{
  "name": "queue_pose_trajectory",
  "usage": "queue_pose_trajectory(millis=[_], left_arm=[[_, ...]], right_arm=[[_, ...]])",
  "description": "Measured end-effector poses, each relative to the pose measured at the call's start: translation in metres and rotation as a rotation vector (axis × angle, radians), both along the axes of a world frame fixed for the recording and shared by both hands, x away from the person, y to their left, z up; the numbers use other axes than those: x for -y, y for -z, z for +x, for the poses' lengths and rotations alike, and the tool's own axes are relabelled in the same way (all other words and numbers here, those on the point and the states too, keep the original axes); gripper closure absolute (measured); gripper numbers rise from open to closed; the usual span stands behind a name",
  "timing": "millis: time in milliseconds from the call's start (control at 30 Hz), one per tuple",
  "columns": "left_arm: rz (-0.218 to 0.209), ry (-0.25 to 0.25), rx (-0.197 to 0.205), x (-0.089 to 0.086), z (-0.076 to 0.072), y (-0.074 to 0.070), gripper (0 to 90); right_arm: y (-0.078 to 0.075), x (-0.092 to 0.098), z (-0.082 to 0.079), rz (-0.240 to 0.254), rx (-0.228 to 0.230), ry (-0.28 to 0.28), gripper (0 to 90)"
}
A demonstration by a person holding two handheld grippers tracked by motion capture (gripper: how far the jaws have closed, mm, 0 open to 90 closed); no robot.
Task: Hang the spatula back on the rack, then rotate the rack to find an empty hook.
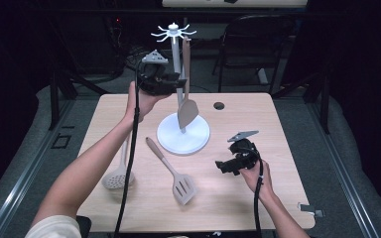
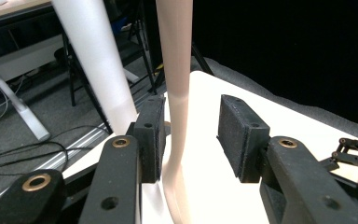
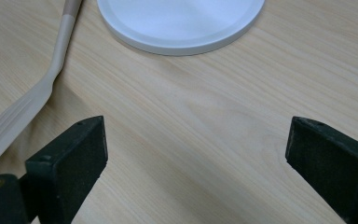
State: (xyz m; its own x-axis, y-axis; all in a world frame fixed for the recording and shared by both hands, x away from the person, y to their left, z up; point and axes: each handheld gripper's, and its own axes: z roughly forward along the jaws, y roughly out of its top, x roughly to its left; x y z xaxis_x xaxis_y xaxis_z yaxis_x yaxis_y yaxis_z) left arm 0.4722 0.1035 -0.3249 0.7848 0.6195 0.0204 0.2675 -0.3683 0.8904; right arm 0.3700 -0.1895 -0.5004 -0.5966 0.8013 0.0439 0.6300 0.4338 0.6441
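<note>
On rack point(image 1: 177, 74): hanging spatula point(image 1: 186, 106), unmarked, between left tool point(image 1: 176, 82) pads.

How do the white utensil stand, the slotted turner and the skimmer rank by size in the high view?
1. White utensil stand, clearly largest.
2. Slotted turner and skimmer: they look alike in length, and an arm hides part of the skimmer.

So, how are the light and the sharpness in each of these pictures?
High view: the table is evenly lit, the room around it nearly black, shadows soft. Left gripper view: the hanging spatula and the white pole look slightly soft, background black at right. Right gripper view: wood grain sharp, mild glare on the white base.
</note>
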Motion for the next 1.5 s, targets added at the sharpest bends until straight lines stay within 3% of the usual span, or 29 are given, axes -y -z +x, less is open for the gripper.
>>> queue_pose_trajectory(millis=[633, 900, 1367, 1500], left_arm=[[-0.01, -0.08, 0.079, -0.03, -0.003, -0.024, 84.5], [-0.025, -0.108, 0.113, -0.036, -0.003, -0.039, 88.2], [-0.075, -0.133, 0.165, -0.042, -0.002, -0.068, 89.8], [-0.068, -0.142, 0.178, -0.04, -0.001, -0.075, 89.7]], right_arm=[[0.002, -0.002, 0.001, -0.027, -0.014, -0.005, 6.4], [0.002, -0.002, 0.001, -0.011, -0.01, 0.004, 6.6], [0.002, -0.002, 0.001, -0.03, -0.015, -0.002, 7.1], [0.002, -0.002, 0.001, -0.041, -0.017, -0.011, 7.1]])
